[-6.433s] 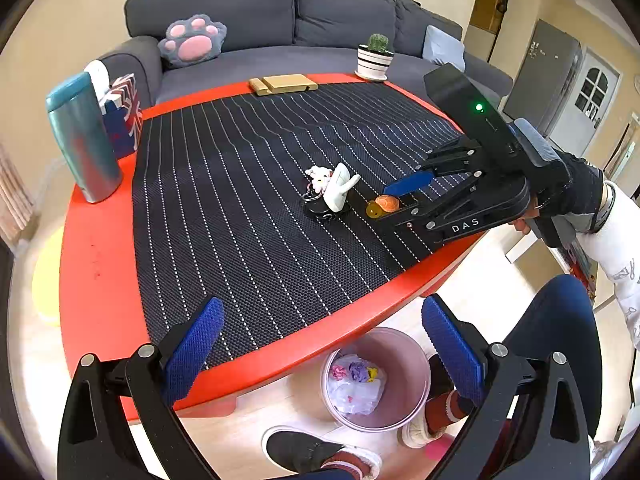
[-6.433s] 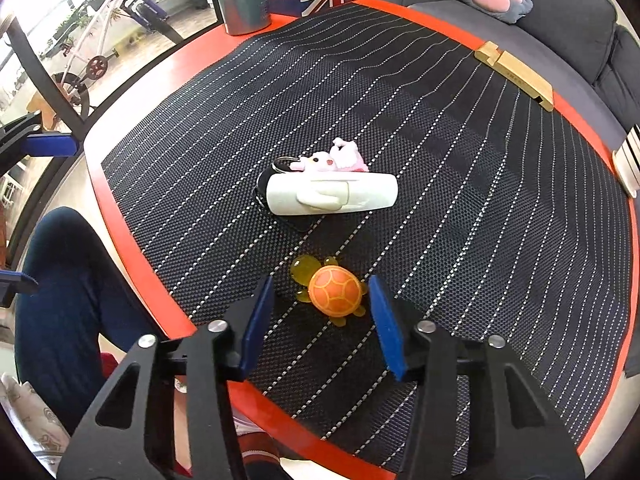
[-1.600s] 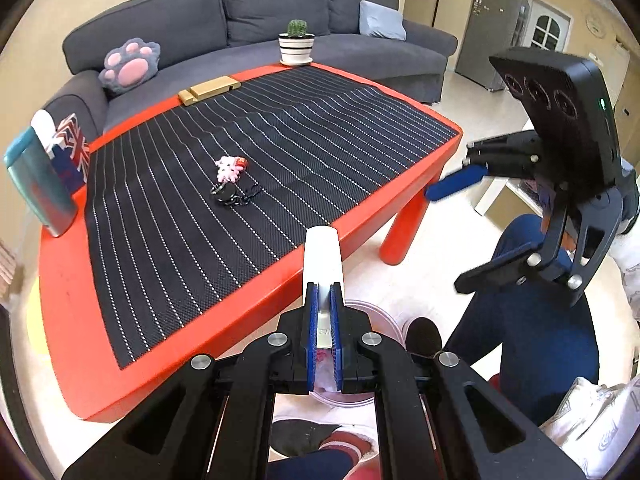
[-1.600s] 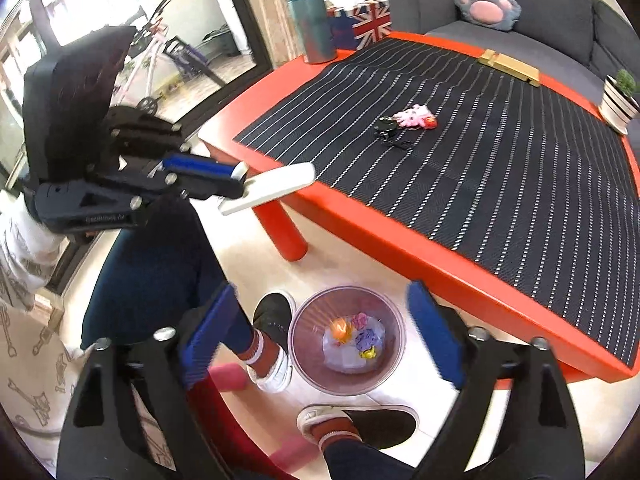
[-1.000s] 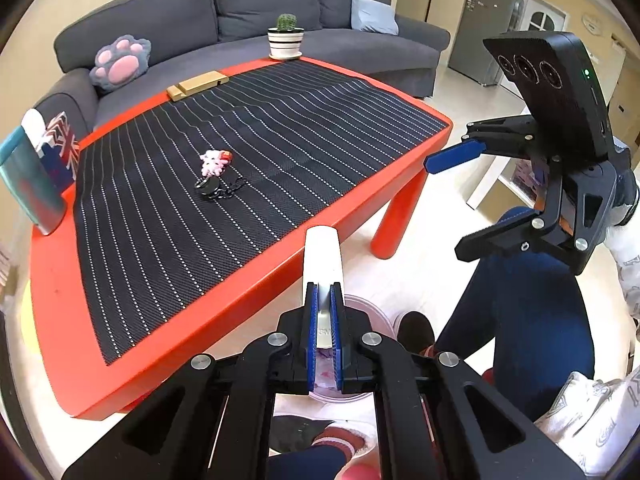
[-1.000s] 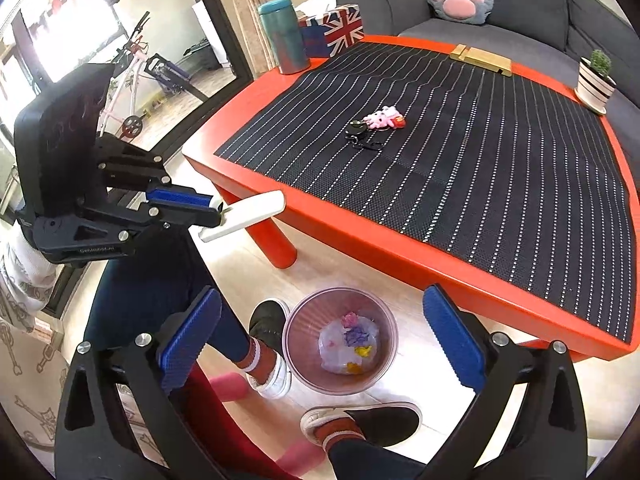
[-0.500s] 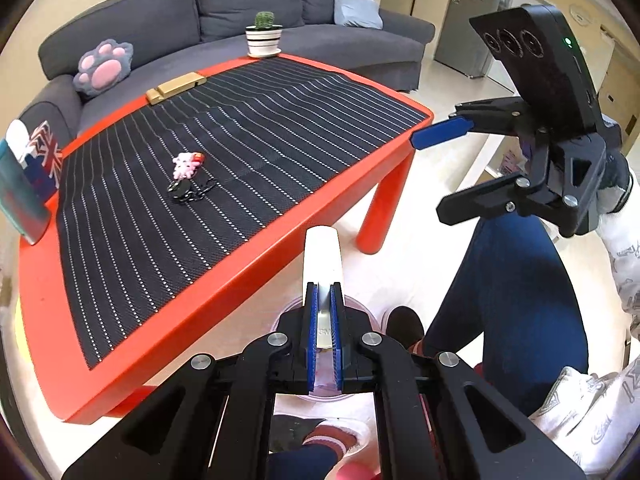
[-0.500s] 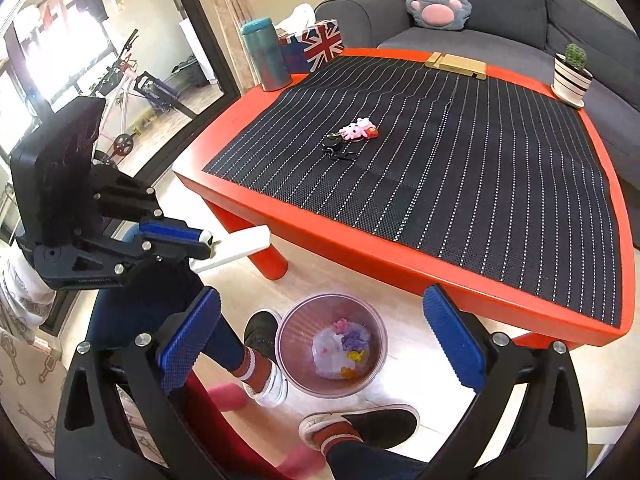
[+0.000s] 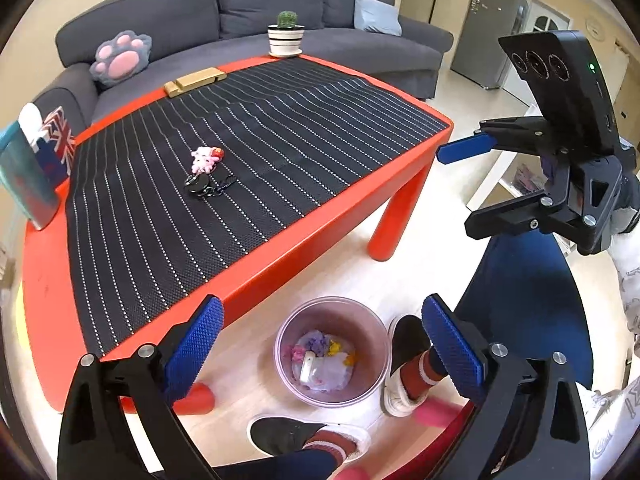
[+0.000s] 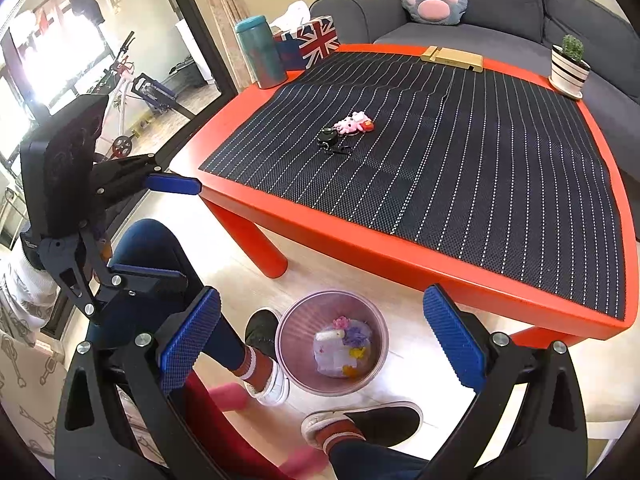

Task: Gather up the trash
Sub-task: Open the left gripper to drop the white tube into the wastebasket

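Note:
A pink trash bin stands on the floor by the red table's near edge, also in the right wrist view. A white tube lies inside it among coloured scraps, and shows in the right wrist view too. My left gripper is open and empty above the bin. My right gripper is open and empty, also above the bin. Each gripper shows in the other's view: the right one, the left one.
On the red table with its black striped mat lie a pink plush keychain with keys, a wooden block, a potted cactus, a teal tumbler and a flag tissue box. The person's feet flank the bin.
My left gripper opened and let go of the white tube, which now lies in the bin. The right gripper stayed open.

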Demonstrator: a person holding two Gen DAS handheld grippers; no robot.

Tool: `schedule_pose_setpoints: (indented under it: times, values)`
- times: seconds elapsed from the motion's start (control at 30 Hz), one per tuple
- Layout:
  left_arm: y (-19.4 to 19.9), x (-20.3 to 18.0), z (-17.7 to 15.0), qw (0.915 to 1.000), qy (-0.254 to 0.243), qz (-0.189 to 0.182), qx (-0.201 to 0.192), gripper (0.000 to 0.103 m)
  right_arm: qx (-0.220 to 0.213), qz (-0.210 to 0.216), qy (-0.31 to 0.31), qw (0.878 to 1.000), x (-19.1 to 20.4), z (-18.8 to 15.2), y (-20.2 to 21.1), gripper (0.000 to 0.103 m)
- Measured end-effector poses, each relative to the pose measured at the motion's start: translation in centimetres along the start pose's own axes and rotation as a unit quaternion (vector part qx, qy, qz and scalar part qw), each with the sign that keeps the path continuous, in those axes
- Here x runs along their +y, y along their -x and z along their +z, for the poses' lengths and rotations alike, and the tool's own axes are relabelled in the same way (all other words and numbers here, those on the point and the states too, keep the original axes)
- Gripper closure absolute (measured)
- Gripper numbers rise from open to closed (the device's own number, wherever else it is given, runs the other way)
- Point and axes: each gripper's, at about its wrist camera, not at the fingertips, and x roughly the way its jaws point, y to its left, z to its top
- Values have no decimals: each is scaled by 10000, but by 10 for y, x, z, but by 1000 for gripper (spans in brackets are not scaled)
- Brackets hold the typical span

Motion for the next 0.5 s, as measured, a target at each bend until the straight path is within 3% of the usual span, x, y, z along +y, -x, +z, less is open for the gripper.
schedule_pose_setpoints:
  times: [0.5]
  values:
    - [8, 13, 3, 9997, 215, 41, -115, 7, 7, 1, 79, 10000, 5, 5, -2, 4]
